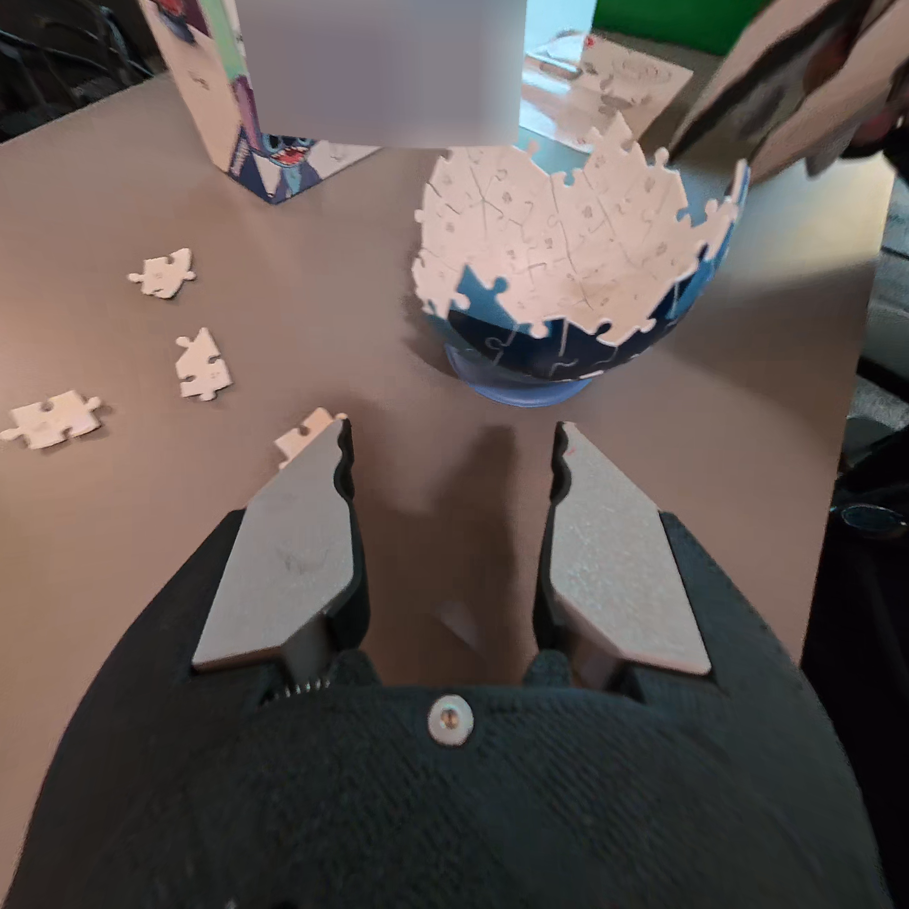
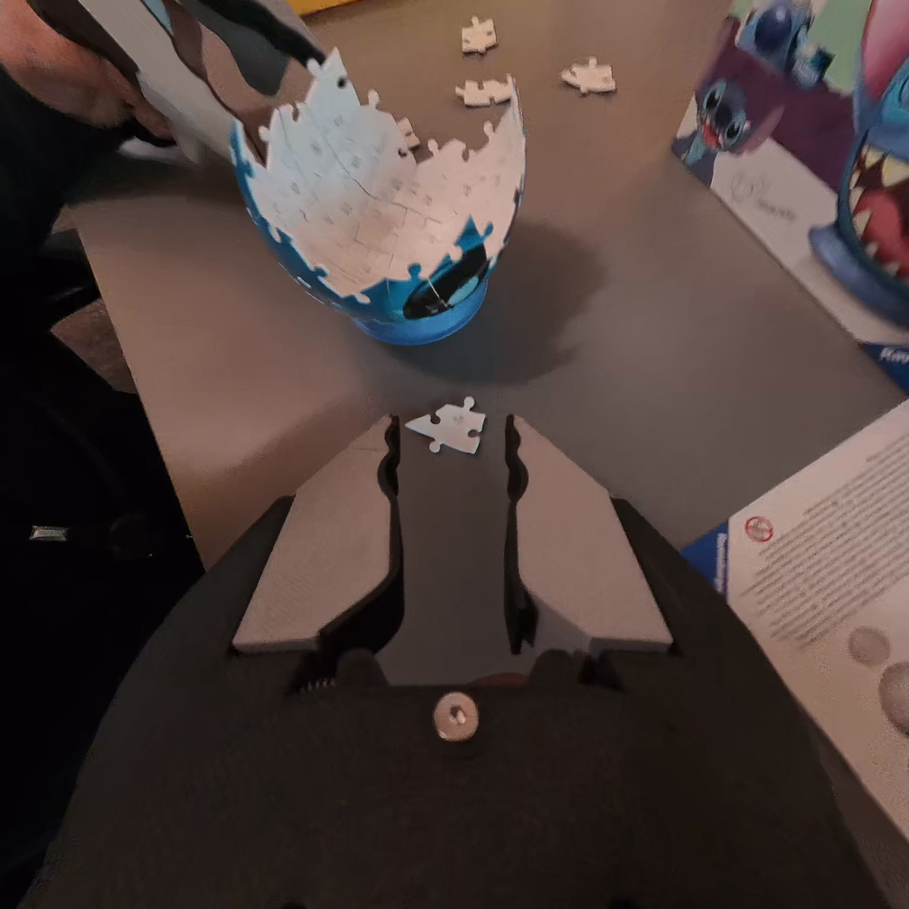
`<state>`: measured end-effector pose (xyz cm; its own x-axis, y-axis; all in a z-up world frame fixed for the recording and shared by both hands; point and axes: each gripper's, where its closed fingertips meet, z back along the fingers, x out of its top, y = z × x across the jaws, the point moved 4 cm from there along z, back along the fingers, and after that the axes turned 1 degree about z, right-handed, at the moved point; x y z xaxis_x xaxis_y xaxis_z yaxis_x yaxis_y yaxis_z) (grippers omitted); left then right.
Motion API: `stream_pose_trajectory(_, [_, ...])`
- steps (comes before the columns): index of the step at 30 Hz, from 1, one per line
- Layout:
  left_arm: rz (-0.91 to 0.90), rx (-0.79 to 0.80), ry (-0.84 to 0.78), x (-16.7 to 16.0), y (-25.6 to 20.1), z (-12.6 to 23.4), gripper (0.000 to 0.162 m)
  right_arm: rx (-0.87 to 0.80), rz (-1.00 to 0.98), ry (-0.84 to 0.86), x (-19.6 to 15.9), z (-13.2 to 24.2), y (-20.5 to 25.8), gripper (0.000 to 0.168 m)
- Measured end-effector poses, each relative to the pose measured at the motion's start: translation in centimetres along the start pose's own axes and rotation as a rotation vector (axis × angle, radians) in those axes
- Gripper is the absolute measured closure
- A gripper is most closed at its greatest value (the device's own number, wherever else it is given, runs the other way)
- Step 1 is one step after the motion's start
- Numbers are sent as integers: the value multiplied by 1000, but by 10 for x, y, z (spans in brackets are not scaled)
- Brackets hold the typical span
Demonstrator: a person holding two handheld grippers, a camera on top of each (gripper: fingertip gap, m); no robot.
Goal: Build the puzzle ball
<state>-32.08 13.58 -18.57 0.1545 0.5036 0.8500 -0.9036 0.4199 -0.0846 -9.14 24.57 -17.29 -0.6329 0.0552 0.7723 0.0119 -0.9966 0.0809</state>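
Note:
The half-built puzzle ball (image 1: 565,246) is an open shell, white inside and blue outside, standing on a blue ring stand (image 1: 521,391) on the brown table. My left gripper (image 1: 452,433) is open and empty, a short way in front of the ball. Loose white pieces (image 1: 204,366) lie to its left, and one piece (image 1: 307,433) is partly hidden behind the left finger. In the right wrist view the ball (image 2: 374,196) stands ahead. My right gripper (image 2: 451,425) is open, with a single white piece (image 2: 455,428) lying on the table at its fingertips, not gripped.
The puzzle box (image 1: 256,147) stands behind the loose pieces, and it also shows in the right wrist view (image 2: 787,162). A printed sheet (image 2: 836,590) lies at the right. Other loose pieces (image 2: 484,93) lie beyond the ball. The table edge (image 1: 865,344) runs close to the ball's right.

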Motion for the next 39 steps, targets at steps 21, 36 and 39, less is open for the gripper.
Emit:
stream_pose_trajectory(21, [25,65,-55,3,15,26,89,-137,-13,116,-24,-41,-2,156])
stream_pose_trajectory(36, [-129,68,-102,58,-4,35,93,-120,21,-53,1,-8,-5,168])
stream_pose_trajectory(39, [-171,52,-109,76,-6,37,93,-167,80,-93,15,5,-5,168])
